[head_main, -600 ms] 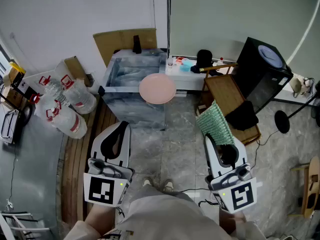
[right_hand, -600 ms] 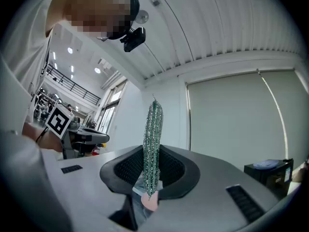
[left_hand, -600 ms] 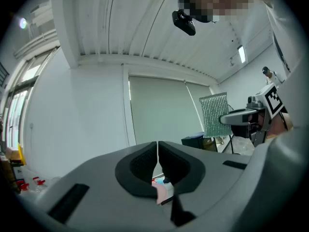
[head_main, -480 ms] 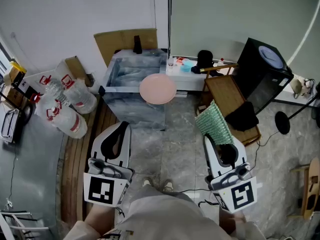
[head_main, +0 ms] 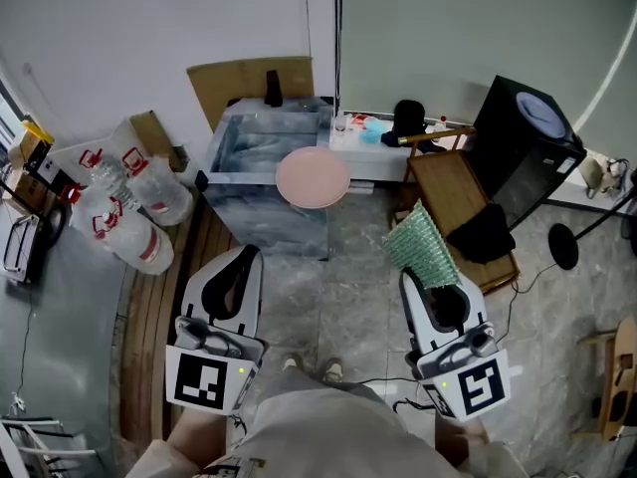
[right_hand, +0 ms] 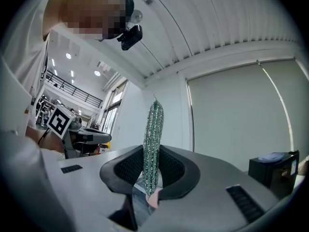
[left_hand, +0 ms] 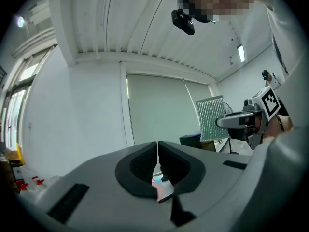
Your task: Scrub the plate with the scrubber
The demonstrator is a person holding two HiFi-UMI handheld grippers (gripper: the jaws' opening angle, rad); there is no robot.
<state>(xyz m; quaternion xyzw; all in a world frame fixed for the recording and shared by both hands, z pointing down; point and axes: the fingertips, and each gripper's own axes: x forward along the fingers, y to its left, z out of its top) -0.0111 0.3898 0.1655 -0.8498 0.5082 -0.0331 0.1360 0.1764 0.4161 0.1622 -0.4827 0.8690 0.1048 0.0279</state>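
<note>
Looking down, the big clear tub (head_main: 261,147) stands by the wall, and the pink plate (head_main: 313,177) lies flat on its near corner, well ahead of both claws. It looks rigid, smooth and likely breakable, slippery once wet, so I'd pin it by the rim, not the face. Next, the green mesh scrubber (head_main: 422,247): light, floppy, rough, pinched by its lower edge in the right claw (head_main: 419,279) and standing upright. The left claw (head_main: 246,254) is closed tight on nothing. Only the head view shows how the plate sits on the tub; the right gripper view shows the scrubber edge-on, squeezed between the pads.
</note>
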